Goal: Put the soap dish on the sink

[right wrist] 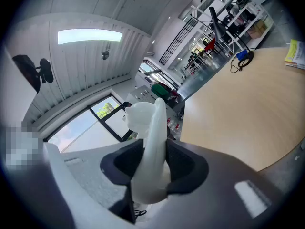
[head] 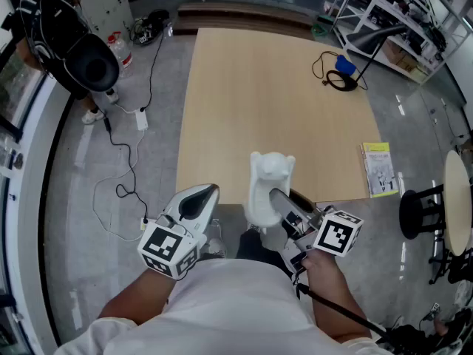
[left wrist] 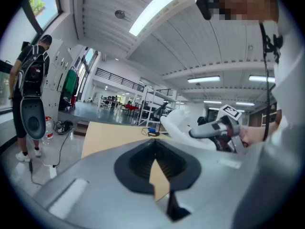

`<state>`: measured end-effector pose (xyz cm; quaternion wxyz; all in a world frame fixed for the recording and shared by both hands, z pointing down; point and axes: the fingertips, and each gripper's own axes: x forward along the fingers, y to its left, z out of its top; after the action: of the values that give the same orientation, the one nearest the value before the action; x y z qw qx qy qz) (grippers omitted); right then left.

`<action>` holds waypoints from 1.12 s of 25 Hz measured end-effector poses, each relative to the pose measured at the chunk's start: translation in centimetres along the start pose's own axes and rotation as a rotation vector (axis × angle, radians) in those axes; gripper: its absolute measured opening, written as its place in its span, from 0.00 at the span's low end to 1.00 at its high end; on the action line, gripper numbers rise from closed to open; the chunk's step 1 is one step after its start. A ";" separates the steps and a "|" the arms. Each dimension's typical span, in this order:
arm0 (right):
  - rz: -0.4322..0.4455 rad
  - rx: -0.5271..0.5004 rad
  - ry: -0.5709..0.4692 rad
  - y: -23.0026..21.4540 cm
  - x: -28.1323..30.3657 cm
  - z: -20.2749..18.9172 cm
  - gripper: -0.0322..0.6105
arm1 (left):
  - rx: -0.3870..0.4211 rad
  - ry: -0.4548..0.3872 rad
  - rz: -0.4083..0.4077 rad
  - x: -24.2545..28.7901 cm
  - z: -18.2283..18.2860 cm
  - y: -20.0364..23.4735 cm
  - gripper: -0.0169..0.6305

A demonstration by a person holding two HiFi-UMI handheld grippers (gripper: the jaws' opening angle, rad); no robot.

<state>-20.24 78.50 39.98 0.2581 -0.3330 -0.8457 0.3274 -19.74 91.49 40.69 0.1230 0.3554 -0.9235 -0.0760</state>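
Soap dish (head: 267,183), white and moulded, sat clamped between the jaws of the right gripper (head: 275,198). Ahead of both grippers and below them spread the largest thing in view, a pale wooden table (head: 273,87), its near edge just under the jaw tips. Far ahead and off to the left of the left gripper (head: 207,194) a person (head: 66,43) with a dark backpack stood on the grey floor.

In the right gripper view the soap dish (right wrist: 150,142) stood on edge with the dark pads pressing on its two faces. Its lower part filled the throat of the right gripper (right wrist: 155,163) and its rounded upper end reached well past the fingertips. Seen from the left gripper (left wrist: 155,163), the dish (left wrist: 183,125) hung to the right and slightly ahead, apart from it. That gripper's jaws met at the tips with nothing between them, only a sliver of table showing through the gap behind.

Both grippers pointed forward toward the table, tipped a little downward, side by side and close to the person's body. The right hand (head: 321,261) wrapped the handle behind the marker cube (head: 338,233).
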 end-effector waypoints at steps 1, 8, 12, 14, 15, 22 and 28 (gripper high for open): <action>0.000 0.000 0.001 0.0 -0.1 -0.1 0.28 | 0.001 0.000 0.000 0.0 0.0 -0.1 0.04; -0.003 -0.017 0.002 -0.1 -0.1 0.0 0.28 | 0.017 0.002 0.000 -0.2 0.2 -0.3 0.04; 0.003 -0.004 -0.004 0.2 -0.1 0.0 0.28 | 0.027 0.003 -0.005 -0.4 0.3 -0.4 0.04; 0.012 0.015 -0.006 0.2 -0.1 0.0 0.28 | 0.029 0.003 -0.007 -0.5 0.3 -0.3 0.04; 0.015 0.016 -0.002 0.2 -0.1 0.0 0.28 | 0.029 0.004 -0.007 -0.5 0.3 -0.3 0.04; 0.014 0.018 -0.018 0.9 -0.2 0.1 0.28 | 0.037 0.013 -0.028 -0.4 0.4 -0.3 0.04; -0.026 0.040 -0.076 0.8 -2.6 -0.5 0.28 | 0.048 0.037 -0.100 0.4 -0.4 -2.3 0.04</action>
<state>-17.99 77.22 39.17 0.2366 -0.3039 -0.8525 0.3535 -18.46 89.55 40.63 0.1276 0.4054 -0.9036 -0.0533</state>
